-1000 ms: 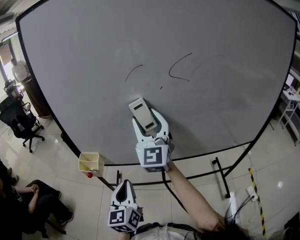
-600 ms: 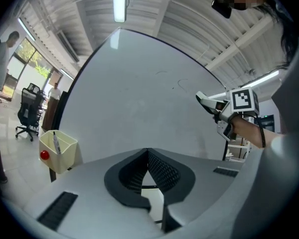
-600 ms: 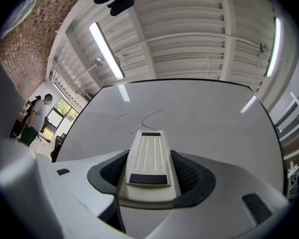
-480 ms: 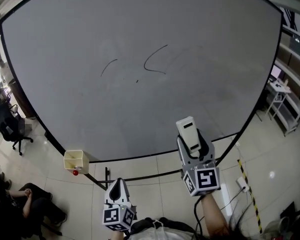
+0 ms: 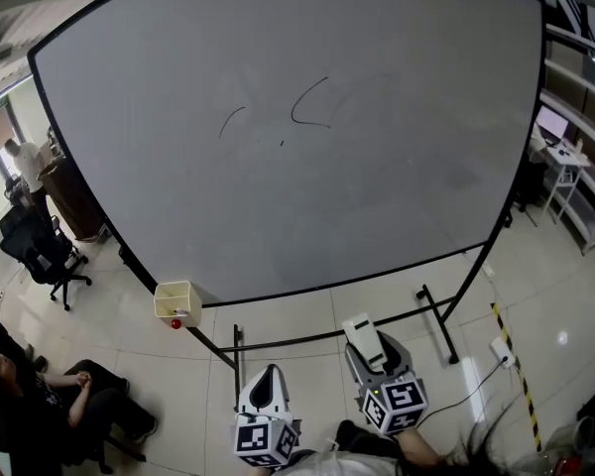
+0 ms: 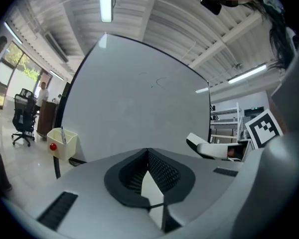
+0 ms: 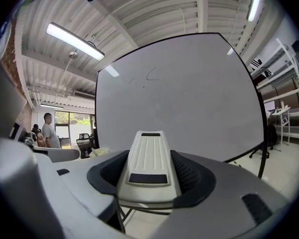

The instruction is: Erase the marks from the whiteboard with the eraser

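The large whiteboard [image 5: 307,157] stands on a wheeled frame and carries thin black marks [image 5: 307,107] near its upper middle; the same marks [image 7: 148,77] show small in the right gripper view. My right gripper [image 5: 367,350] is shut on the white eraser [image 5: 363,337], low and well clear of the board, over the floor. The eraser [image 7: 149,166] sits between the jaws, pointing at the board [image 7: 189,98]. My left gripper [image 5: 265,390] hangs low beside it, shut with nothing between its jaws [image 6: 148,176].
A cream pen holder [image 5: 177,302] with a red ball beneath hangs at the board's lower left corner. People sit at the lower left [image 5: 50,395]; an office chair [image 5: 40,251] stands at left. Metal shelving [image 5: 575,181] stands at right. A floor socket and cable [image 5: 501,352] lie right of the stand.
My right gripper with the eraser has dropped away from the board's surface, moving down and right to the floor area below the board. The left gripper stayed low.
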{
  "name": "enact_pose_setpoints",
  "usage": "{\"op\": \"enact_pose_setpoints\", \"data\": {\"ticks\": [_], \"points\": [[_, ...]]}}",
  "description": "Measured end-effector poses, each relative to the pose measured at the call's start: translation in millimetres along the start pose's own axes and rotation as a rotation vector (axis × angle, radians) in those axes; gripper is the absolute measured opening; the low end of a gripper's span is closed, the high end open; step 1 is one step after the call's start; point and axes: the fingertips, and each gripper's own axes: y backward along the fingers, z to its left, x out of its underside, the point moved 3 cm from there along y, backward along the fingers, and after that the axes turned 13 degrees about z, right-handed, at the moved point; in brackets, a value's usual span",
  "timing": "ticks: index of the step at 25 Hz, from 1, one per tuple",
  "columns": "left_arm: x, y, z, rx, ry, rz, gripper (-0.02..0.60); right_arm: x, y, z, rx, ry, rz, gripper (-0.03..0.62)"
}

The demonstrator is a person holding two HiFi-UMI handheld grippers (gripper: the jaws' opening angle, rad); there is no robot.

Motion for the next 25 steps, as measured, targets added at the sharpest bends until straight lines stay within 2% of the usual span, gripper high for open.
{"op": "enact_pose_setpoints", "data": {"ticks": [4, 10, 14, 19, 25], "points": [[11, 30, 1, 0.027, 0.001, -0.008, -0.017, 25, 22, 31, -0.001, 0.01, 0.041, 0.278], [27, 87, 18, 0.021, 0.022, -0.015, -0.017, 47, 56, 71, 0.031, -0.007, 0.055, 0.278], [40, 109, 17, 0.03, 0.026, 0.004, -0.017, 61, 75, 96, 0.019, 0.016, 0.08, 0.276], [48, 119, 2, 0.038, 0.047, -0.001, -0.017, 74, 92, 104, 0.0, 0.063, 0.105, 0.275], [42, 117, -16, 0.039, -0.005, -0.009, -0.017, 78, 100, 100, 0.003, 0.051, 0.107, 0.275]]}}
